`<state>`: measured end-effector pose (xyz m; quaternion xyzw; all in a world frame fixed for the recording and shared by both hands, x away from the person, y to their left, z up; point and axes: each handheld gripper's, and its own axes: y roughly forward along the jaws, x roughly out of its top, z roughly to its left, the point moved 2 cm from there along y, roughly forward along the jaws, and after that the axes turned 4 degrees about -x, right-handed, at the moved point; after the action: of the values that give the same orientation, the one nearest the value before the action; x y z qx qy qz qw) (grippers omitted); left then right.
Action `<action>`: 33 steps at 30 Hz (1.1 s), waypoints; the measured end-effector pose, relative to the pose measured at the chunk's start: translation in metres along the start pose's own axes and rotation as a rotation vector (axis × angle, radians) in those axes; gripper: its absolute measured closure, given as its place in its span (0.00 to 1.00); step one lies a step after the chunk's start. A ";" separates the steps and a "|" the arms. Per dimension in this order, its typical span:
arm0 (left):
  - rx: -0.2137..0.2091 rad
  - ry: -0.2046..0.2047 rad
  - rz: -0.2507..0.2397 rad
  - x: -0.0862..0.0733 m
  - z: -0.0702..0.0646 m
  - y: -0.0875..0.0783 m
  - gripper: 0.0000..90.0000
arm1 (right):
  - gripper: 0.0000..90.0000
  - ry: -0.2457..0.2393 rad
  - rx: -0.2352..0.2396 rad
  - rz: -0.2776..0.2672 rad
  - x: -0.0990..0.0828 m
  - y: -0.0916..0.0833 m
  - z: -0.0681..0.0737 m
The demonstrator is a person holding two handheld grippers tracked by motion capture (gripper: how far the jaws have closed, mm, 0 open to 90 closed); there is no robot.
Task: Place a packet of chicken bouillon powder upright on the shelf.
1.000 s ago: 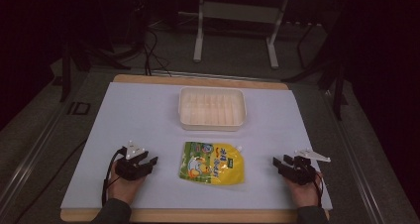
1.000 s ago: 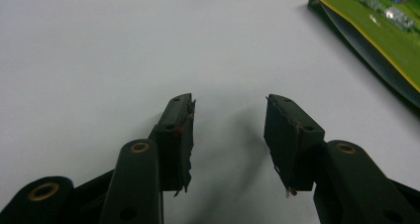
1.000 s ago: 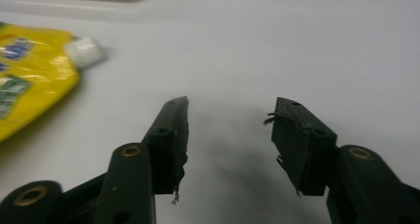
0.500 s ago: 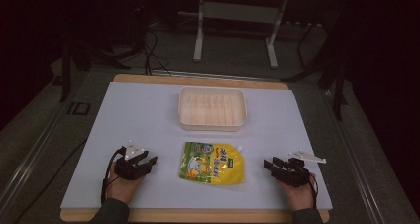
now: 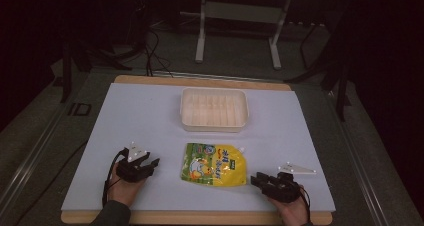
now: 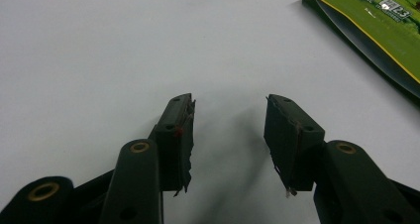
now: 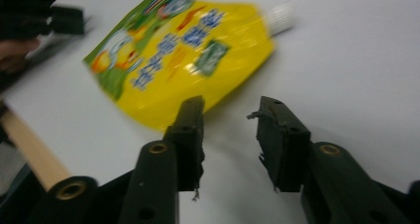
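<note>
White bench (image 5: 150, 116) surface: yellow-green spout pouch (image 5: 215, 164) lies flat at centre, empty tray (image 5: 214, 109) at 12 o'clock. My right gripper (image 5: 260, 180), fingers just narrowing with nothing between them, nears the pouch's edge; I should straddle that edge squarely before closing. Left gripper (image 5: 148, 162) stands open.

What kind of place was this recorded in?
Probably a lab or recording workspace: a white-topped table on a dim floor, cables trailing behind it, and a metal stand beyond.
</note>
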<state>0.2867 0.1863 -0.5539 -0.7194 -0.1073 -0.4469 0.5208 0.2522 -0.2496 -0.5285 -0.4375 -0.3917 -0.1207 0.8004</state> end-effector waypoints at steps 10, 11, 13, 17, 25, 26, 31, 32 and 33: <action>0.010 0.002 0.005 0.000 -0.001 0.000 0.59 | 0.66 0.069 0.091 0.066 -0.011 0.018 0.017; 0.011 0.003 0.005 0.000 -0.001 0.000 0.59 | 0.67 0.092 0.103 0.060 -0.010 0.020 0.018; 0.012 0.003 0.006 0.000 -0.001 0.000 0.59 | 0.70 0.115 0.105 0.057 -0.008 0.024 0.018; 0.012 -0.002 0.004 0.000 0.000 0.000 0.59 | 0.83 0.153 0.108 0.074 -0.005 0.033 0.018; 0.016 -0.002 0.000 0.000 -0.001 0.000 0.59 | 0.94 0.179 0.035 0.037 0.016 0.039 0.004; 0.016 -0.003 0.000 0.000 -0.001 0.000 0.59 | 0.94 0.181 0.026 0.031 0.020 0.040 0.001; 0.016 -0.007 -0.005 0.000 0.000 0.000 0.59 | 0.88 0.234 0.003 0.014 0.032 0.048 -0.016; 0.016 -0.008 -0.006 0.000 0.000 0.000 0.59 | 0.85 0.253 0.008 0.013 0.032 0.049 -0.018; 0.017 -0.008 -0.006 0.000 0.000 0.000 0.59 | 0.83 0.276 0.006 0.016 0.030 0.049 -0.019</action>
<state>0.2863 0.1860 -0.5541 -0.7165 -0.1151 -0.4446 0.5250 0.3084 -0.2313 -0.5415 -0.4174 -0.2748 -0.1719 0.8489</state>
